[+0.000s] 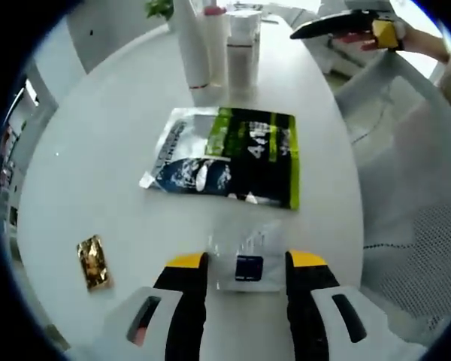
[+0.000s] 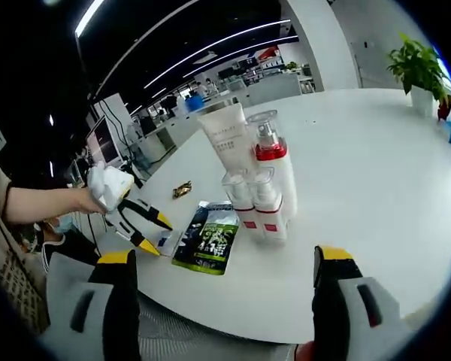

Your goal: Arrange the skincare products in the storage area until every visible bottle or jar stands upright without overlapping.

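Observation:
Several white skincare products stand upright in a tight cluster: a tall tube, a pump bottle with a red collar and two small bottles, seen from the other side as the bottle cluster. My left gripper is open low over the table, and a small clear sachet with a dark blue label lies flat between its jaws. In the right gripper view the left gripper is held by a hand. My right gripper is wide open, off the table's edge, facing the bottles.
A green and black foil pouch lies flat between the sachet and the bottles. A gold wrapper sits left of my left gripper. A potted plant stands far across the round white table. A white mesh chair is beside the table.

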The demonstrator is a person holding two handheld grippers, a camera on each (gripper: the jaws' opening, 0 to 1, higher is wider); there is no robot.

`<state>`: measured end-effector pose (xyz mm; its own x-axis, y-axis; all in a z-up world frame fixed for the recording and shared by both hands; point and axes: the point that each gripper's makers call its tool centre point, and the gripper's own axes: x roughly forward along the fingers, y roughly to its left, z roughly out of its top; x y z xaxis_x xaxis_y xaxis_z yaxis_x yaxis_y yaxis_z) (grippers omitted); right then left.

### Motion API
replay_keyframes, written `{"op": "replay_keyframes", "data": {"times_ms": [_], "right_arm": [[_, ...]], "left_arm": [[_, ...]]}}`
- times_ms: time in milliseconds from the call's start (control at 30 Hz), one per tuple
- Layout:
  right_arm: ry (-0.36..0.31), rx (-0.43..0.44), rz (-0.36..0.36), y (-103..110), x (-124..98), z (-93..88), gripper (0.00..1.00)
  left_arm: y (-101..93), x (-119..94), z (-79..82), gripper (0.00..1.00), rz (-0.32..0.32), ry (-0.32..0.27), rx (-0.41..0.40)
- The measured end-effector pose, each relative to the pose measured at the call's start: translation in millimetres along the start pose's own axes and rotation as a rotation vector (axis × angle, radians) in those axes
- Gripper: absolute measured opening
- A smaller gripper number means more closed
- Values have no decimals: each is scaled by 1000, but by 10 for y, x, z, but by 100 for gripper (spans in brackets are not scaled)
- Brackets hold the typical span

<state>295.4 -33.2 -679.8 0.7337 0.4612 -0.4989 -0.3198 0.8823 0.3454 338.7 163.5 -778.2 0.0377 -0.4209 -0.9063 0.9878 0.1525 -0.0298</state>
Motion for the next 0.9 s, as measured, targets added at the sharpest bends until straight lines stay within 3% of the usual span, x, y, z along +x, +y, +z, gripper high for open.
{"op": "replay_keyframes", "data": {"times_ms": [333, 900], "right_arm": [[1, 0, 1, -1, 3, -4, 98], [18, -21, 18, 46, 16, -30, 98]], "left_arm": [[-2, -2, 25, 44, 4, -6, -5], [23, -190, 205, 65, 51, -144, -223]]}}
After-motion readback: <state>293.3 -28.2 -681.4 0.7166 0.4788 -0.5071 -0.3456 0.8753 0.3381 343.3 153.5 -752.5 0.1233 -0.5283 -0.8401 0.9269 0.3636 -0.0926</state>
